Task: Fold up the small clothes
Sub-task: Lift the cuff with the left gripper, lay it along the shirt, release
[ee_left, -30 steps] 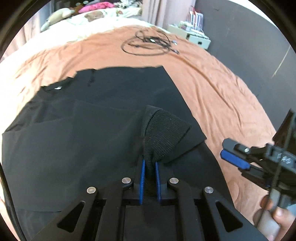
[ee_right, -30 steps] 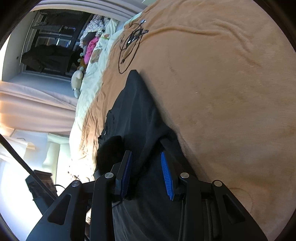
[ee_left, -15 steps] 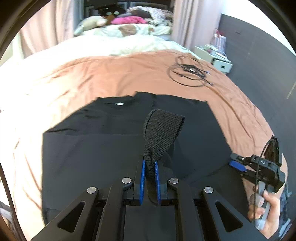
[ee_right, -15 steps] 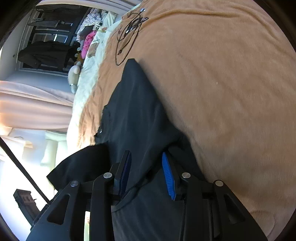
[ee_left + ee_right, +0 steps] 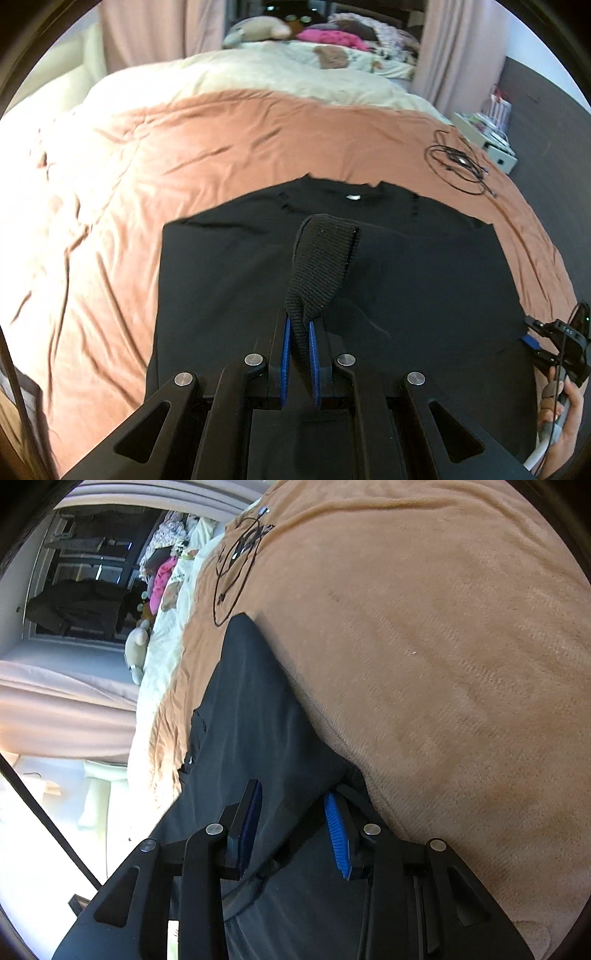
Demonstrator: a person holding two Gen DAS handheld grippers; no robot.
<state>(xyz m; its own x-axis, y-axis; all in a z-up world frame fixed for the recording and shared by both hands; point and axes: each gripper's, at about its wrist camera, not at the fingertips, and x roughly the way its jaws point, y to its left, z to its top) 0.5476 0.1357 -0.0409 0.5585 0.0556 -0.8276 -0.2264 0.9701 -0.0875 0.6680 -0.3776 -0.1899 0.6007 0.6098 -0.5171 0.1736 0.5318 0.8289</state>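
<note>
Black top (image 5: 229,295) lies spread flat on the orange blanket (image 5: 155,155), neck label toward the far side of the bed, body smooth with straight edges on my left.

My left gripper (image 5: 299,354) is clamped tight on the ribbed cuff (image 5: 321,266) of a sleeve — the knit stands up out of the blue pads and flops over, held above the middle of the garment. I judge this as a sleeve fold in progress: the cuff is carried in over the chest but not yet laid down.

My right gripper (image 5: 295,830) sits low at the garment's right edge, jaws partly apart. Dark cloth runs between the pads, and one pad (image 5: 338,840) looks tucked against a fold where the fabric meets the blanket, but I cannot tell whether the pads press on it or only straddle it.

Done so far, as I read it: garment flattened, one sleeve lifted inward.

Left to do: drop the cuff flat, square that side, then fold the body across and up into a compact shape — none of that shows yet.

Cable coil (image 5: 458,166) lies well apart on the blanket, clear of the work. Pile of soft things at the far end of the bed, not involved.
</note>
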